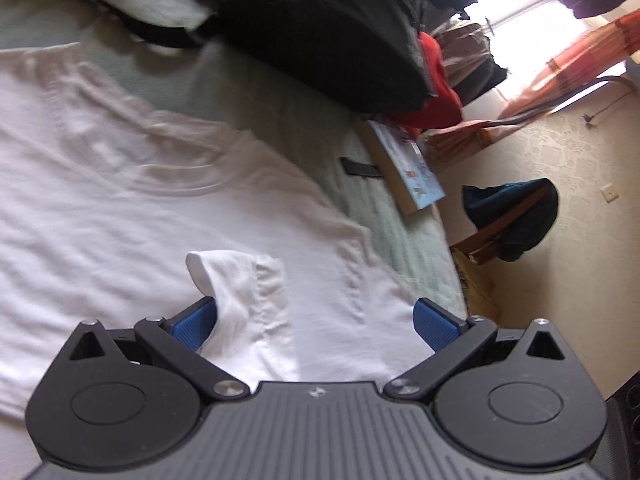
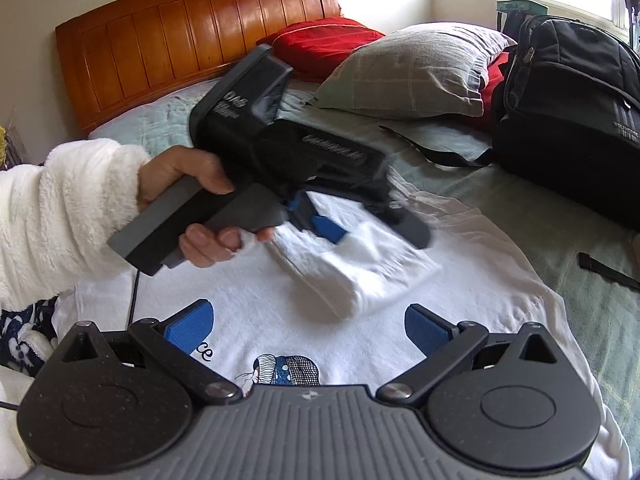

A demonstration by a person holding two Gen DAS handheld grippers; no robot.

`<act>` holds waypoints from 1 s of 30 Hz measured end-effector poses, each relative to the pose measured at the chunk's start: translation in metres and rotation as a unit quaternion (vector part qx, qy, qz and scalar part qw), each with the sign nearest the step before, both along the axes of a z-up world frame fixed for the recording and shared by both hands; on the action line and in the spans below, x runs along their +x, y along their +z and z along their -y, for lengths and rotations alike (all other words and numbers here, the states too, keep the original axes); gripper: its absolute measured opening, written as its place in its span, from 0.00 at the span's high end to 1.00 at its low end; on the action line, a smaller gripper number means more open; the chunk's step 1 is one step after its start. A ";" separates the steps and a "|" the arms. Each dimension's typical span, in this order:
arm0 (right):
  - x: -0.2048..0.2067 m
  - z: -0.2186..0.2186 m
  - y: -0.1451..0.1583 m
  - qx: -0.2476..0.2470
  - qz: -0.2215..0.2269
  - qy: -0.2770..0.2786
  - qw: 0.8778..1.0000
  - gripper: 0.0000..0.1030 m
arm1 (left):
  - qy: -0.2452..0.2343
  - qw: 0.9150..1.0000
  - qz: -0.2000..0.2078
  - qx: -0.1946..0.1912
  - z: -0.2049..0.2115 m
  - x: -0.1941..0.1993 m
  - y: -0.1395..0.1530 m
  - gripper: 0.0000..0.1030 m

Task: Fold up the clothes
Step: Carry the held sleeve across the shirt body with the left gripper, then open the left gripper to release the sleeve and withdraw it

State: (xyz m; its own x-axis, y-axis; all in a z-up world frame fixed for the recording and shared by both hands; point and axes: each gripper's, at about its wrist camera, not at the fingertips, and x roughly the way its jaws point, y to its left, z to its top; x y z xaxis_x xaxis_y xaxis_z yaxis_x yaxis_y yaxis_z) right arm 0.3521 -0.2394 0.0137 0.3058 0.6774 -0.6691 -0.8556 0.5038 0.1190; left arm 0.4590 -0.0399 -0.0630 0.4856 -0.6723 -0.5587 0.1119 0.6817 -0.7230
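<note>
Lying spread across the bed (image 2: 560, 200), a white T-shirt (image 2: 400, 344) has one sleeve (image 1: 244, 300) turned inward over its chest. The left gripper (image 1: 316, 320) hovers with fingers apart, the sleeve resting against one blue pad; the right gripper (image 2: 316, 332), also spread and empty, waits nearer the printed front.

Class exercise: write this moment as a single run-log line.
stage: sleeve fold-in | left gripper: open, sleeve between fingers | right gripper: open, empty, above white T-shirt | surface: bed
</note>
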 end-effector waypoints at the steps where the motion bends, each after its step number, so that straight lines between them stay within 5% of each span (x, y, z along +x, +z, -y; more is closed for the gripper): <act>1: 0.000 0.000 0.000 0.001 0.000 0.000 1.000 0.00 | -0.009 1.000 0.007 -0.005 0.007 0.002 0.006 0.01; 5: 0.000 0.000 -0.001 -0.002 -0.002 0.000 1.000 0.00 | -0.058 0.997 0.057 -0.011 0.031 0.000 0.039 0.01; 8: 0.000 -0.001 -0.003 -0.003 -0.004 -0.001 1.000 0.00 | -0.071 0.992 0.102 0.029 0.035 -0.010 0.061 0.01; 13: 0.001 -0.002 -0.005 -0.005 -0.008 -0.001 1.000 0.00 | -0.013 0.979 0.147 0.142 -0.018 -0.046 0.075 0.01; 15: 0.002 -0.002 -0.005 -0.003 -0.010 -0.004 1.000 0.00 | 0.034 0.957 0.164 0.237 -0.048 -0.073 0.071 0.01; 17: 0.004 -0.001 -0.006 -0.001 -0.013 -0.009 1.000 0.00 | 0.070 0.921 0.177 0.341 -0.074 -0.101 0.061 0.01; 19: 0.007 0.000 -0.007 0.002 -0.018 -0.013 1.000 0.00 | 0.090 0.891 0.158 0.415 -0.098 -0.126 0.043 0.01; 21: 0.009 -0.002 -0.008 0.002 -0.023 -0.015 1.000 0.00 | 0.099 0.872 0.123 0.463 -0.117 -0.142 0.022 0.01; 25: 0.013 -0.008 -0.012 0.001 -0.031 -0.016 0.999 0.00 | 0.133 0.847 0.089 0.507 -0.142 -0.153 -0.008 0.01; 28: 0.014 -0.013 -0.015 -0.002 -0.034 -0.015 0.999 0.00 | 0.167 0.843 0.088 0.503 -0.158 -0.148 -0.016 0.01; 30: 0.015 -0.013 -0.017 -0.002 -0.036 -0.017 0.999 0.00 | 0.180 0.830 0.095 0.519 -0.162 -0.138 -0.019 0.01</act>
